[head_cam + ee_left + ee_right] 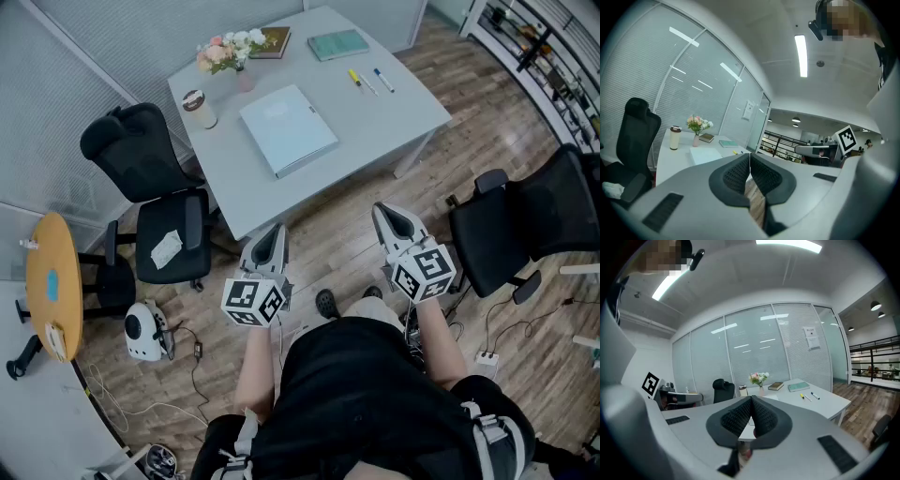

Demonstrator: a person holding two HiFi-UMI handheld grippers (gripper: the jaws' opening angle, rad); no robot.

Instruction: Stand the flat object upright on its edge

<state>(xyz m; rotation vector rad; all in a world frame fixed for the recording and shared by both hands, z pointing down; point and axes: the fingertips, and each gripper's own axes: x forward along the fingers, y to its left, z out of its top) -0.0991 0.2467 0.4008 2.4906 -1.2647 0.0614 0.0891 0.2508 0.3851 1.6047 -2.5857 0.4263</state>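
Holding my left tool (272, 232) and right tool (385, 212) clenched and empty, well short of the desk (405, 105), I note the pale blue binder (288, 128) lies flat mid-desk. Risk: lifting one edge may slide it into the lidded cup (198, 108); released upright, it may topple.

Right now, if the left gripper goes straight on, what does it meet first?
Likely the table: the shut left gripper points at its near edge. It looks above tabletop height, so it might pass over, close by the white folder. Depth unclear.
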